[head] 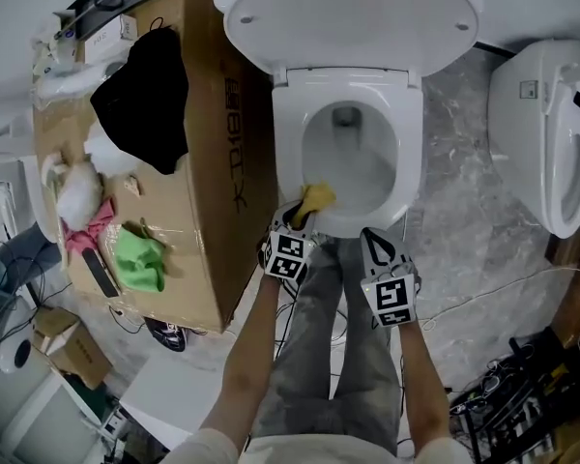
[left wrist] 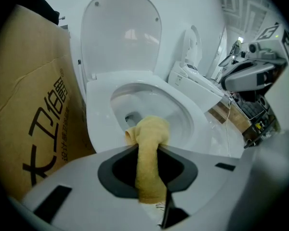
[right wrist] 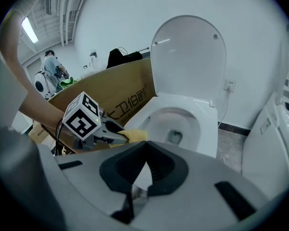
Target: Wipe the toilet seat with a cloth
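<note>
A white toilet stands with its lid [head: 348,13] raised and its seat [head: 288,143] down. My left gripper [head: 304,216] is shut on a yellow cloth [head: 316,201], which rests against the seat's front left rim. In the left gripper view the cloth [left wrist: 149,148] runs up between the jaws and folds over toward the bowl [left wrist: 144,105]. My right gripper [head: 375,238] hovers just in front of the seat's front right edge. It is shut with nothing between its jaws. The right gripper view shows the left gripper [right wrist: 116,133] holding the cloth [right wrist: 136,135] beside the seat [right wrist: 204,114].
A big cardboard box [head: 213,162] stands tight against the toilet's left side, with a black garment [head: 145,100], a green cloth [head: 140,259] and other rags on top. A second white toilet [head: 551,133] stands at the right. Cables [head: 503,385] lie on the floor.
</note>
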Demonstrator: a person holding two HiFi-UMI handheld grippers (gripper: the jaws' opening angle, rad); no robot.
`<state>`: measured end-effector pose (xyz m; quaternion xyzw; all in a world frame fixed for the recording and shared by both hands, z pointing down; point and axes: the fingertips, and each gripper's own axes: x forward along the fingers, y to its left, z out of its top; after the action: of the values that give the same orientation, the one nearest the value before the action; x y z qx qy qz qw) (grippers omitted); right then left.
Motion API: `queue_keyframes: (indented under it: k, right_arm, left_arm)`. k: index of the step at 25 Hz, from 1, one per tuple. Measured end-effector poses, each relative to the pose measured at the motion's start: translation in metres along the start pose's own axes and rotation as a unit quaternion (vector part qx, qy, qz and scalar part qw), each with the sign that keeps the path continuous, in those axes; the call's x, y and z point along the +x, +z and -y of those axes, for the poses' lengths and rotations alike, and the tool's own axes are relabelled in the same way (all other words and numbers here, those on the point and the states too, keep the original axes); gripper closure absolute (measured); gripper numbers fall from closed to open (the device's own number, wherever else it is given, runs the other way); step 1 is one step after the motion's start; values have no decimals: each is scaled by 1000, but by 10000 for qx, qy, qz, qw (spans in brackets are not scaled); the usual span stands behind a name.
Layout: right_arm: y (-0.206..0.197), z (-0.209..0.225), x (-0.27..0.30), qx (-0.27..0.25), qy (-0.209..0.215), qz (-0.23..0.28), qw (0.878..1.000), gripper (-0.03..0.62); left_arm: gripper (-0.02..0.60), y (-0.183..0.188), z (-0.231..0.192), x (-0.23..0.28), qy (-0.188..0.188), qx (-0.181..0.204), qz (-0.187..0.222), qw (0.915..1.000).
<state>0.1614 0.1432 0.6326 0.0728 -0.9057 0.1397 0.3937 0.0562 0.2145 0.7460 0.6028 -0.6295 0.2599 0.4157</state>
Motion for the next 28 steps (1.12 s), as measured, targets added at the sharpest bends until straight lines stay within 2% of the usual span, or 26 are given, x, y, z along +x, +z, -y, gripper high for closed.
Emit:
queue_keyframes:
  k: [11,28]
  right_arm:
    - [-36,5,-23,536,-547,-37,9971,586]
    - [-74,26,-48,1166,-1118,-147,9868,586]
  left_arm:
    - [485,-18,45,-1,-253,-180,50,9995]
    - [485,-3,98,15,-685,-238,16,9974]
